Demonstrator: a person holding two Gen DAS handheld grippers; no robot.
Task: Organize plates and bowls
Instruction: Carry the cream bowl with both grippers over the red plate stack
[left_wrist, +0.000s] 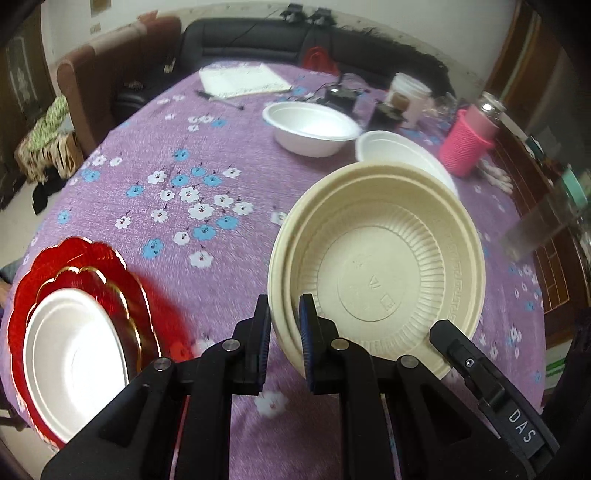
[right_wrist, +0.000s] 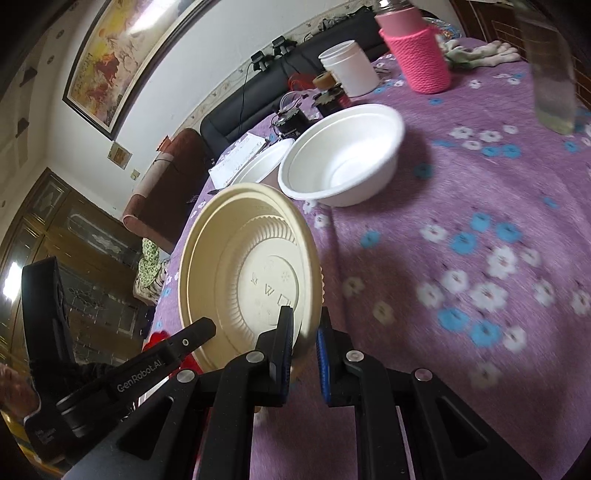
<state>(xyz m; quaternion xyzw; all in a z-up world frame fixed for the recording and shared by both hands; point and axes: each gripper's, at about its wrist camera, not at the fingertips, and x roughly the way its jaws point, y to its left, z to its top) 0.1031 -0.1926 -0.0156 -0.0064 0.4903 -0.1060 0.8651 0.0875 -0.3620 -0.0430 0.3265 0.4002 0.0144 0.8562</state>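
Left claw (left_wrist: 284, 332), right claw (right_wrist: 306, 343) each clamped on ribbed cream bowl (left_wrist: 376, 273) rim.

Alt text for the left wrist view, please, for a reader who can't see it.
The left gripper is shut on the rim of a cream ribbed bowl, held tilted above a purple floral tablecloth. A red plate carrying a white plate lies at lower left; a white bowl sits beyond.

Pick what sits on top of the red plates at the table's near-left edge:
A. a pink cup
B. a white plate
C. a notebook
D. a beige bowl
B: in the left wrist view a white plate lies nested on the stacked red plates.
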